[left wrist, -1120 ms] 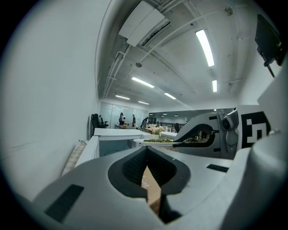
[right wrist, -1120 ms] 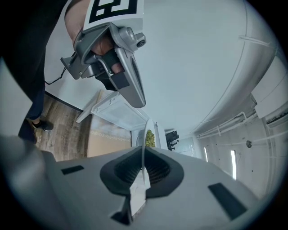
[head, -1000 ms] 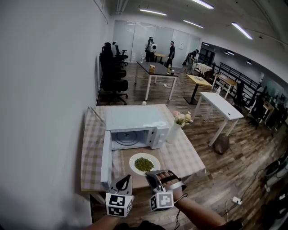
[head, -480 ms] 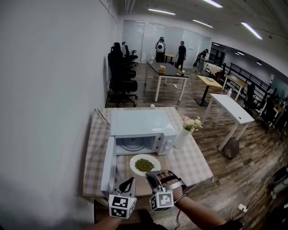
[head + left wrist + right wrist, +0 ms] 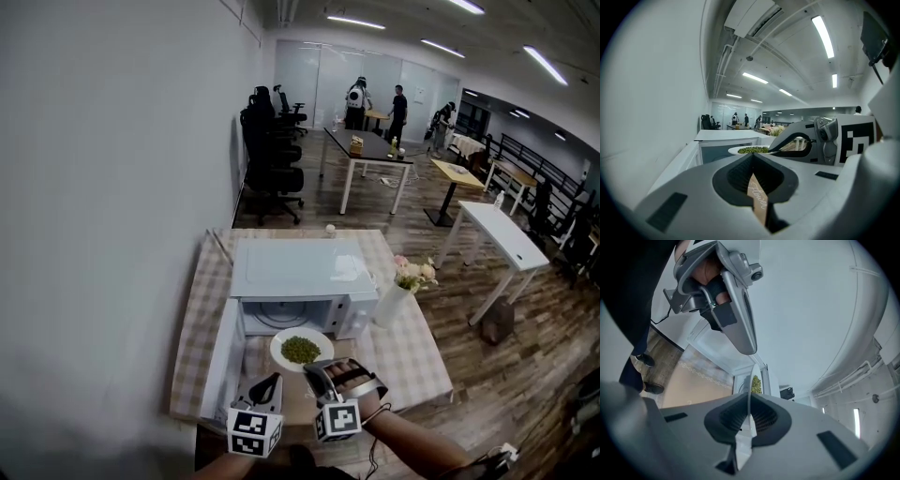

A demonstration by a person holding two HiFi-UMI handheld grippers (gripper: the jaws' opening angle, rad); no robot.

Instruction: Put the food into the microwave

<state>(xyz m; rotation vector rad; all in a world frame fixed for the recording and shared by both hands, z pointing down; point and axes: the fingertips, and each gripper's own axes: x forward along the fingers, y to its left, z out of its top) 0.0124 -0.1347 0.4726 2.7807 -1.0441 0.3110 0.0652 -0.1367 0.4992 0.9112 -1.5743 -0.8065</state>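
Observation:
A white plate (image 5: 300,350) of green food (image 5: 300,349) hovers just in front of the open white microwave (image 5: 300,267), whose door (image 5: 220,361) swings out to the left. My right gripper (image 5: 317,368) is shut on the plate's near rim. In the right gripper view the plate rim (image 5: 751,380) runs edge-on between the closed jaws, with the food (image 5: 756,384) beyond. To the plate's left is my left gripper (image 5: 266,381), shut and holding nothing. The left gripper view shows the plate (image 5: 752,150) at jaw height before the microwave (image 5: 724,136).
The microwave stands on a table with a checked cloth (image 5: 202,328), close to a white wall on the left. A white vase of flowers (image 5: 398,295) stands right of the microwave. Desks, chairs and people fill the room behind.
The plate in my right gripper has come closer to the microwave's opening. The head view has shifted. Both grippers keep the same closure.

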